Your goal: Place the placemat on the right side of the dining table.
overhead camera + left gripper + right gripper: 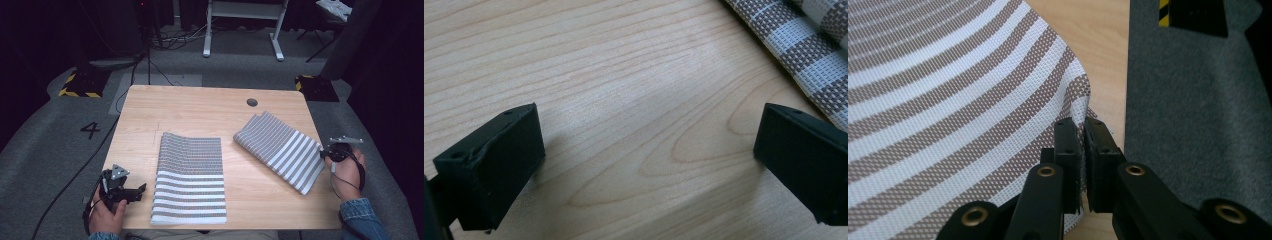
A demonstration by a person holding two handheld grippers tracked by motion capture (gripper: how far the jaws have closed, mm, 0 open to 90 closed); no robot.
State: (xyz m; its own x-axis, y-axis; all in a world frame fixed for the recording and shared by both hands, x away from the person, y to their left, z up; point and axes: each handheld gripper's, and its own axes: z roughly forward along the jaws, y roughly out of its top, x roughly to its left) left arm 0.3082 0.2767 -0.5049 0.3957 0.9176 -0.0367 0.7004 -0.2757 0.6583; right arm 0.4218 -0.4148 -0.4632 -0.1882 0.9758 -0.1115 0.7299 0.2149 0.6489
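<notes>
Folded striped cloth (281, 148) laid at the table's (200, 105) right side, long axis slanted from far-left to near-right, its near-right edge pinched by the clenched right hand-held gripper (1081, 131), left hand-held gripper (131, 192) held released beside a second striped cloth (190, 177)

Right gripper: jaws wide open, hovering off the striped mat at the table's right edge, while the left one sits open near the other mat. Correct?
Not quite. The right gripper is shut on the right mat, pinching its edge, as the right gripper view shows. The rest holds: the left gripper is open over the table near the other mat.
</notes>
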